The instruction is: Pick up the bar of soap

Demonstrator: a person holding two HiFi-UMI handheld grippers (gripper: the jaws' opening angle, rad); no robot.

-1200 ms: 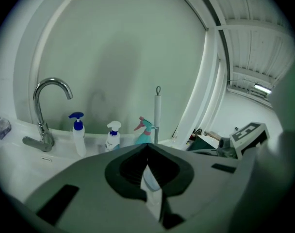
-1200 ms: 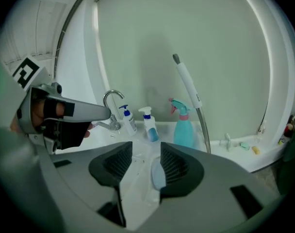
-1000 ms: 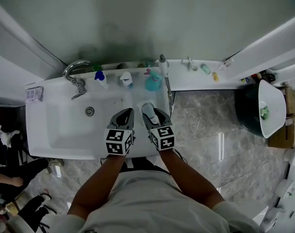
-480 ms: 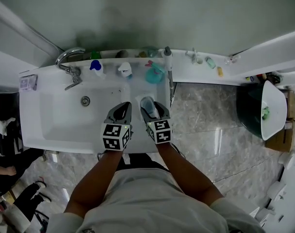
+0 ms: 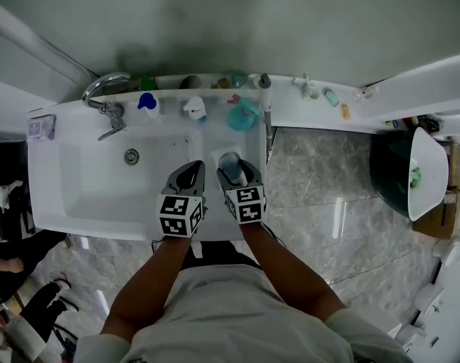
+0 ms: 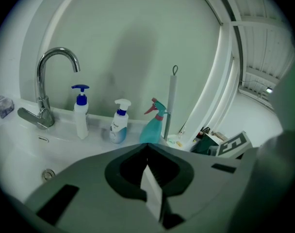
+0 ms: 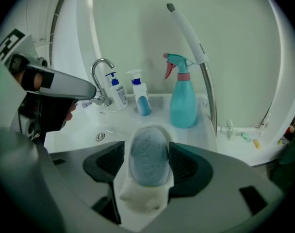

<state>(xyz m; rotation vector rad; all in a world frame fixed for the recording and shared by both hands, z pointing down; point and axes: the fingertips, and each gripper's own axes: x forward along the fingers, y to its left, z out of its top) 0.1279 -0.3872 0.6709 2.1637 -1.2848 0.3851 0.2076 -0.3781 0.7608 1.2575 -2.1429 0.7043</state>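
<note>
"Okay, which step is being logged?"

"Approach done, grasp not yet made, by the look of it. The right gripper (image 7: 147, 147) is held with its jaws spread, one each side of the bar of soap (image 7: 148, 163)."

"Where is the soap placed?"

"It is laid flat in a white soap dish (image 7: 138, 200) on the right-hand part of the sink (image 5: 79, 203), near the front edge. A blue-grey oval, dark specks on top, lettering pressed in but not readable. It is centred in the gap; the pads are seen very close to the dish rim on both sides."

"Is contact made?"

"None that can be confirmed. The soap is not lifted, so the jaws are put down as released round it."

"And the left gripper (image 6: 147, 149)?"

"Clenched, nothing held. It is parked just beside the right one, over the basin, and no part in the task is suggested."

"What is called for next?"

"The right jaws are to be closed on the soap's long sides, above the dish rim, so that the dish is not caught too. Then a straight lift is needed. Slipping is judged likely if the bar is wet, so a firm, level squeeze is advised. The teal spray bottle (image 7: 182, 101) behind is well apart and not in the way."
</note>
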